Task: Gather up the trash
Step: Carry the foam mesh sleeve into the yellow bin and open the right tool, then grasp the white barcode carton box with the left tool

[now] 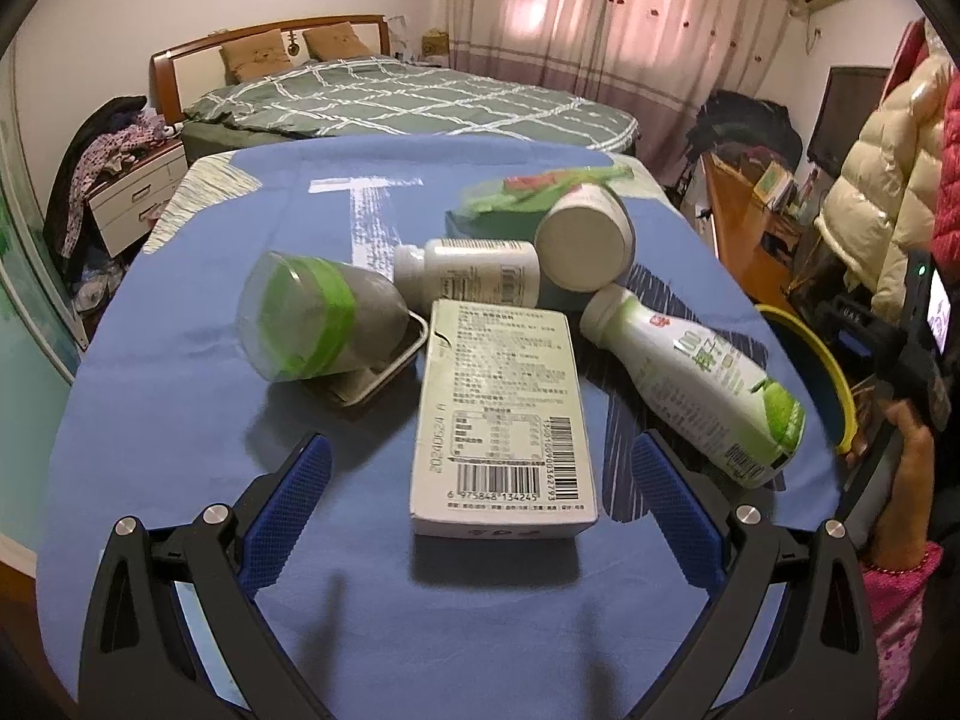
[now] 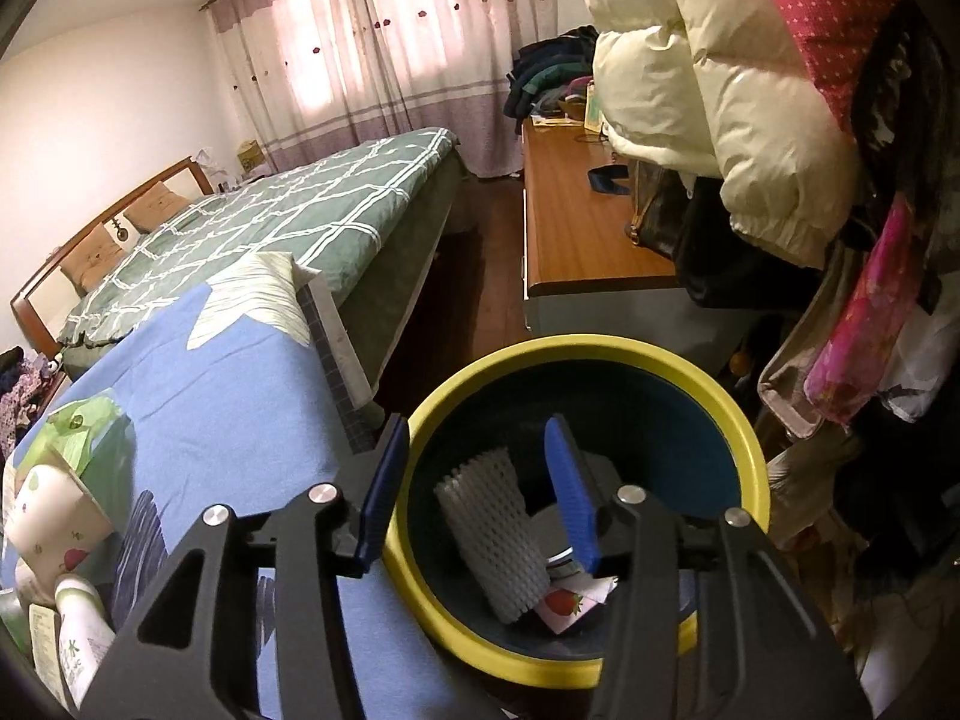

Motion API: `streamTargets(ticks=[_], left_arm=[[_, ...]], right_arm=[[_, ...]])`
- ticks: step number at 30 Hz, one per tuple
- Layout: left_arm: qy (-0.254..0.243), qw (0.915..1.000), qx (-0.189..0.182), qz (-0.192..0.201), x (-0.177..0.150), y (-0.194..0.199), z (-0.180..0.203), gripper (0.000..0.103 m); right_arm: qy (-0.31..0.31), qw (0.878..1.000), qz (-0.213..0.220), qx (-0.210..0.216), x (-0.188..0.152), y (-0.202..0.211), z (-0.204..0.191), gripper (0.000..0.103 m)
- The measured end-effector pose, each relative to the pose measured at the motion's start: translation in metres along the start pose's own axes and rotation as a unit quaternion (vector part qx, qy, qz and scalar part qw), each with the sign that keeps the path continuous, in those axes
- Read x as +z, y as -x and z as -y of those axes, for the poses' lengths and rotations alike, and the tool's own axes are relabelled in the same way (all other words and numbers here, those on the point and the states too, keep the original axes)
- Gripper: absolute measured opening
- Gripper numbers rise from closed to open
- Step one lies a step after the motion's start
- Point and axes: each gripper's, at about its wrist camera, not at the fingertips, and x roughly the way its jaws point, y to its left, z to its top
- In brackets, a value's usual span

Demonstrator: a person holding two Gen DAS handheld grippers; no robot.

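Observation:
A white carton (image 1: 501, 420) with barcodes lies flat on the blue-clothed table (image 1: 180, 420). My left gripper (image 1: 480, 450) is open, its blue pads on either side of the carton's near end and apart from it. Behind the carton lie a clear jar with a green lid (image 1: 312, 315), a white pill bottle (image 1: 474, 273), a white round jar (image 1: 585, 240), a white-and-green drink bottle (image 1: 702, 384) and a green packet (image 1: 528, 192). My right gripper (image 2: 477, 429) hangs open over the yellow-rimmed bin (image 2: 576, 354). Below it in the bin lie a white foam sleeve (image 2: 492, 534) and a strawberry wrapper (image 2: 567, 603).
A small metal tray (image 1: 372, 378) sits under the clear jar. The bin (image 1: 822, 360) stands off the table's right edge, beside a person's hand (image 1: 900, 438). A bed (image 2: 288, 204), a wooden desk (image 2: 588, 222) and hanging coats (image 2: 720, 90) surround the table.

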Motion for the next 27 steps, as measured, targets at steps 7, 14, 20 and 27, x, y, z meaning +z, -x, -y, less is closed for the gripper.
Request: streamTargets(ticks=[7,14,20,27], left_arm=[[-0.024,0.9992,0.026,-0.016,0.004,-0.027,0.009,0.098],[-0.038,0.998,0.031,-0.04,0.012,-0.052,0.014,0.098],[-0.041,0.9971,0.034,-0.055,0.016,-0.07,0.013,0.098],[-0.045,0.9962,0.036,-0.066,0.019,-0.084,0.013,0.089]], right_arm=[[0.002,1.0,0.001,0.004,0.001,-0.002,0.003,0.048],[0.0,1.0,-0.002,0.011,0.001,-0.003,0.002,0.049],[0.0,1.0,-0.004,0.017,0.001,-0.004,0.001,0.049],[0.0,1.0,-0.004,0.019,0.001,-0.004,0.001,0.049]])
